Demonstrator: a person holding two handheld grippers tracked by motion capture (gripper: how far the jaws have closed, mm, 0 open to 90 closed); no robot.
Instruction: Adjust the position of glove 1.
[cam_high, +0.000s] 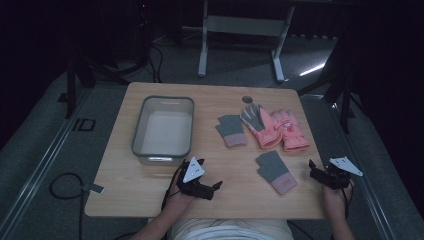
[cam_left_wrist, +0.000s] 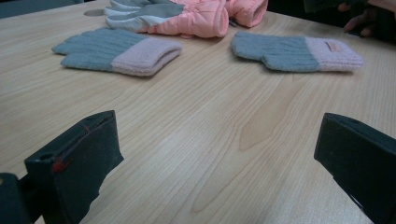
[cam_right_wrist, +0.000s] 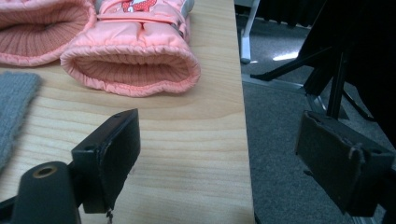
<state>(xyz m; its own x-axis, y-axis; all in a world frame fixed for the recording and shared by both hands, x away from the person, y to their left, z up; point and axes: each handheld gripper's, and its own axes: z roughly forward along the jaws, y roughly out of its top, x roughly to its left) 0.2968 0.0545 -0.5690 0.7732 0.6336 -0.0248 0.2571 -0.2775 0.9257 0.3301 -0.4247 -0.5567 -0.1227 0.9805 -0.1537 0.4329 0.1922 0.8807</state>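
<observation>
Two grey knit gloves with pink cuffs lie on the wooden table (cam_high: 150, 187): one mid-table (cam_high: 231, 131) (cam_left_wrist: 116, 49), the other nearer the front (cam_high: 276, 171) (cam_left_wrist: 299, 52) (cam_right_wrist: 14, 107). Behind them lies a pair of pink padded gloves (cam_high: 265, 129) (cam_high: 291, 131) (cam_left_wrist: 187, 16) (cam_right_wrist: 135, 60), cuffs toward me. My left gripper (cam_high: 211, 173) (cam_left_wrist: 219, 158) rests open low over the table front, pointing at the gloves, nothing between its jaws. At the table's right edge my right gripper (cam_high: 324, 172) (cam_right_wrist: 219, 154) is open and empty, one jaw over the wood, the other past the edge.
A grey plastic bin (cam_high: 137, 131) with nothing in it stands left of centre, just beyond my left gripper. A small round hole (cam_high: 247, 99) marks the tabletop at the back. Carpeted floor, cables and a desk frame (cam_high: 202, 45) surround the table.
</observation>
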